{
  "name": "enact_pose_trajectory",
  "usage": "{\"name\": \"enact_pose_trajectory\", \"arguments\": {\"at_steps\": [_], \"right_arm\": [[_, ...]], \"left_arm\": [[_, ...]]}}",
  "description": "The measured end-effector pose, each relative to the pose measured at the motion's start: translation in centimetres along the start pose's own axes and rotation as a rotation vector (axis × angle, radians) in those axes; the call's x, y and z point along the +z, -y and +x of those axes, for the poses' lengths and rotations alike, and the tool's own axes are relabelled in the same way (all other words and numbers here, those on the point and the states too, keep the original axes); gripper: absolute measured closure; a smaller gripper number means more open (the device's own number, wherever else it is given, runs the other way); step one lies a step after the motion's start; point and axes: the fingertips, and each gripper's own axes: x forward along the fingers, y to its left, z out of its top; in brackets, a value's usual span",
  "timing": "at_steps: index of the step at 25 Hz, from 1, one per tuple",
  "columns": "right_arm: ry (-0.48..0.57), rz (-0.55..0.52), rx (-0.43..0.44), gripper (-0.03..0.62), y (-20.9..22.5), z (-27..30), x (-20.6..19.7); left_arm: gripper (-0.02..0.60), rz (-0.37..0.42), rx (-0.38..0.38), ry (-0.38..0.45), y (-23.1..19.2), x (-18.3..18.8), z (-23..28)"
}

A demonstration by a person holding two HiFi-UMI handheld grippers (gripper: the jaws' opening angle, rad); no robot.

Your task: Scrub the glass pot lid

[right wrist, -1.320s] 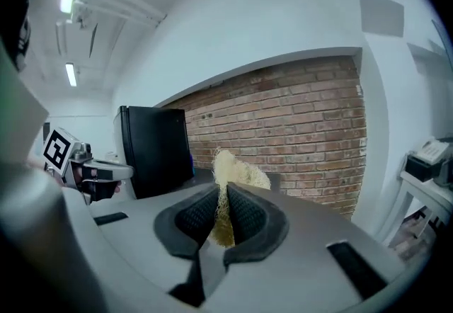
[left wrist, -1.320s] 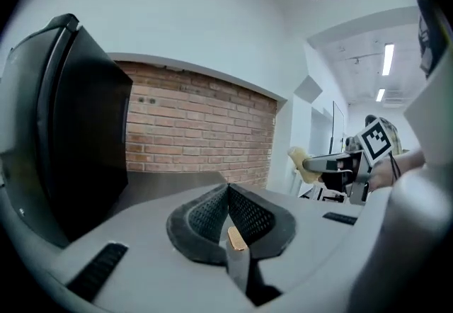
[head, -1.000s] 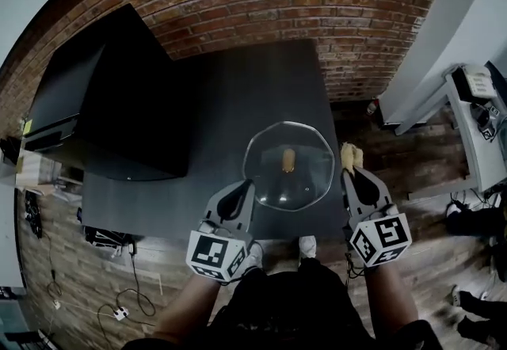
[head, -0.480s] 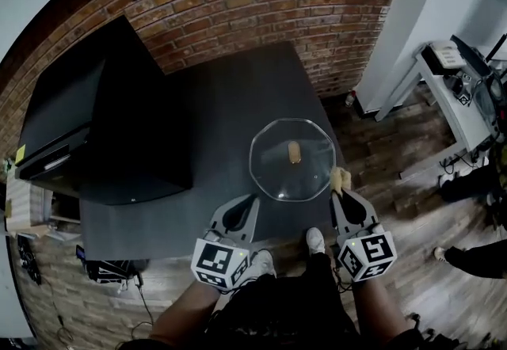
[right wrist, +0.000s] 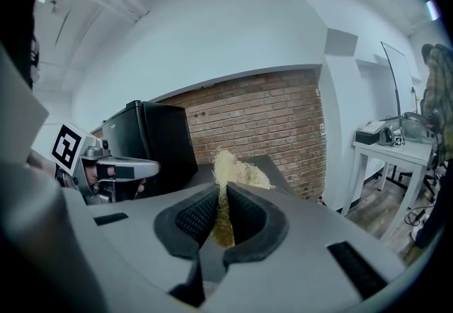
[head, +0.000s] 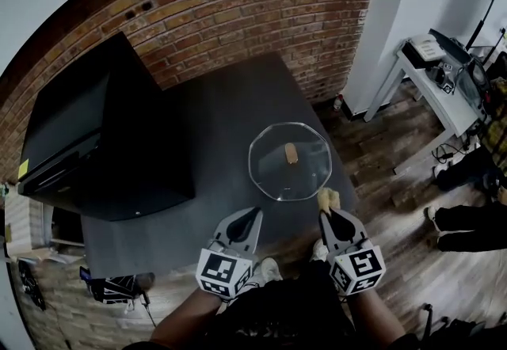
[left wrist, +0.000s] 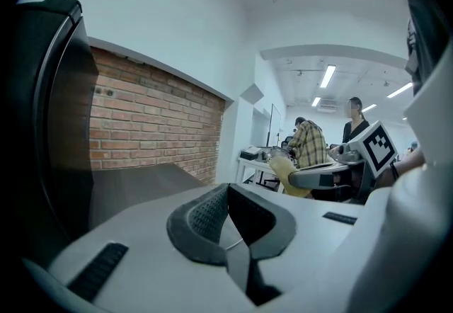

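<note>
Lower right of the head view: the right gripper is pinching a yellow fibrous scrubber, its jaws narrow. The left gripper, jaws together and empty, is hovering lower centre. The glass pot lid is lying mid-frame on the dark table, right of a black cabinet.

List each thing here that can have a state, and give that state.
Round glass pot lid with tan knob: lying knob-up on the dark grey table, held by neither gripper.
Yellow fibrous scrubbing pad: pinched between the right gripper's jaws, by the lid's near rim.
Right gripper: shut on the pad.
Left gripper: shut, empty.
</note>
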Motion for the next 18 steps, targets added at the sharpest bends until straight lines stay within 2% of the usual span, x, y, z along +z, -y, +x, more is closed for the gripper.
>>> {"name": "enact_pose_trajectory", "arguments": {"at_steps": [6, 18], "right_arm": [[-0.018, -0.030, 0.023, 0.553, -0.92, 0.00, 0.12], [-0.006, -0.016, -0.004, 0.553, -0.66, -0.15, 0.25]], "left_arm": [[0.551, -0.017, -0.009, 0.000, 0.31, -0.28, 0.11], [0.551, -0.009, -0.039, 0.000, 0.76, -0.38, 0.62]]}}
